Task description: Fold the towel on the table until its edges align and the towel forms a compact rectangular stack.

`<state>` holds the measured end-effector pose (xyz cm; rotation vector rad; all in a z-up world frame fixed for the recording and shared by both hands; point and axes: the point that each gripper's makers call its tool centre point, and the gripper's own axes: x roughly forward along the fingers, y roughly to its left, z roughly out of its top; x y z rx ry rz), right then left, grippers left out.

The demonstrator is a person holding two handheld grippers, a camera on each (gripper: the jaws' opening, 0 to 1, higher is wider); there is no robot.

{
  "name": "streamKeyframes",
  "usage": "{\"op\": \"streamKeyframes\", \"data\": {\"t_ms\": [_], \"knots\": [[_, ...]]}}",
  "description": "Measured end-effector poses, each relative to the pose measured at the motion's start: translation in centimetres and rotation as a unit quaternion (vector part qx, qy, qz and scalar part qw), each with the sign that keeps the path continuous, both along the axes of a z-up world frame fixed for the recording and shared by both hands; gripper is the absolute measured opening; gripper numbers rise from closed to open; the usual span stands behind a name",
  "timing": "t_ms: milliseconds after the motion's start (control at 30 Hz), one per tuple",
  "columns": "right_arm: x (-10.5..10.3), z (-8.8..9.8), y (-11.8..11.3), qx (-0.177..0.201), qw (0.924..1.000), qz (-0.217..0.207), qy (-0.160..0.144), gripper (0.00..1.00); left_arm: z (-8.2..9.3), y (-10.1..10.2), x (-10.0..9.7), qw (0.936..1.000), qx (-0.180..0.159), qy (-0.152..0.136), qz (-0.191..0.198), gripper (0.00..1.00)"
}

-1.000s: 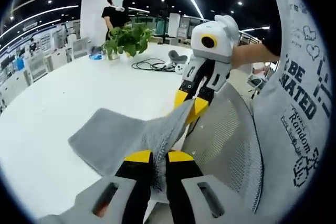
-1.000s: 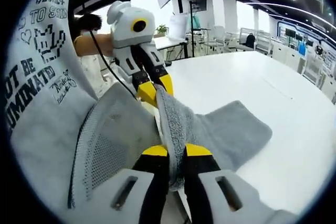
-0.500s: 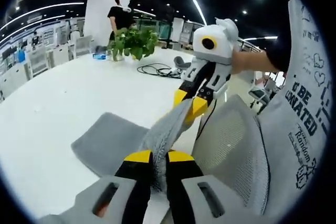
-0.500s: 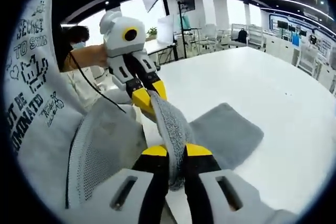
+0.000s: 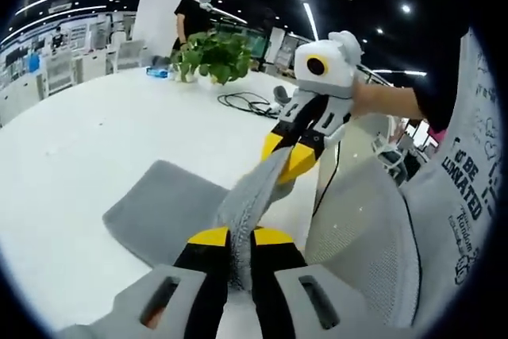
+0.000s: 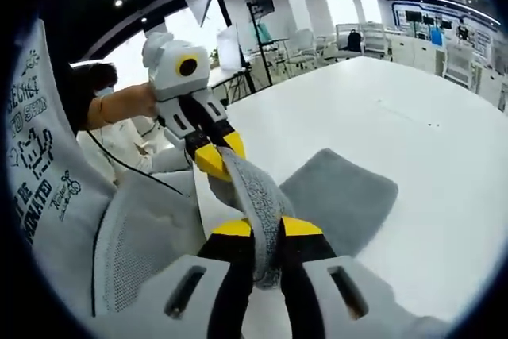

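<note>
A grey towel (image 5: 163,208) lies partly on the white table (image 5: 71,148), its near edge lifted and stretched between both grippers. My left gripper (image 5: 240,237) is shut on one corner of that raised edge. In the left gripper view the right gripper (image 5: 287,155) comes in from the right, shut on the other corner. In the right gripper view my right gripper (image 6: 267,229) pinches the towel (image 6: 341,200), and the left gripper (image 6: 218,152) holds the far end of the taut strip. The rest of the towel rests flat on the table (image 6: 413,117).
A mesh chair back (image 5: 369,244) stands close by the table edge, also visible as the chair back (image 6: 139,232). A person's printed shirt (image 5: 468,188) is at the right. A potted plant (image 5: 210,53), a cable (image 5: 242,101) and a standing person (image 5: 194,13) are at the far side.
Both grippers have risen and drawn the towel's held edge higher and tauter. The views tilted down onto the table; more of the towel lies spread flat.
</note>
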<state>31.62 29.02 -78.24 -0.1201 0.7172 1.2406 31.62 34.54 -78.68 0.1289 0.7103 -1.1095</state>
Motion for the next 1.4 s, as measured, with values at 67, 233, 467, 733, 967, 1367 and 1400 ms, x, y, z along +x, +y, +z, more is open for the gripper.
{"op": "streamKeyframes", "data": {"t_ms": [67,233,467,733,967,1367,1400], "knots": [[-0.3,0.0,0.1,0.004,1.0000,0.005,-0.001,0.11,-0.2,0.1,0.3,1.0000,0.002,0.002,0.003,0.09],[-0.9,-0.2,-0.1,-0.002,0.9998,0.011,-0.018,0.24,-0.8,0.1,0.6,0.9999,0.003,0.015,0.008,0.09],[-2.1,-0.7,-0.8,-0.025,0.9987,0.018,-0.041,0.39,-1.2,0.0,0.9,0.9994,0.004,0.027,0.018,0.09],[-2.0,-1.0,-1.5,-0.030,0.9965,-0.004,-0.078,0.30,-1.3,0.2,1.4,0.9990,-0.001,0.037,0.027,0.09],[-0.8,-0.3,-1.4,0.007,0.9964,-0.043,-0.072,0.09,-1.2,0.2,1.2,0.9989,0.001,0.034,0.031,0.09],[0.2,0.1,-1.8,0.046,0.9928,-0.111,-0.008,0.05,-1.3,0.3,-0.1,0.9993,0.025,0.005,0.028,0.22],[0.3,0.1,-1.8,0.046,0.9927,-0.111,-0.009,0.05,-1.3,0.3,-0.3,0.9992,0.029,0.002,0.027,0.24]]}}
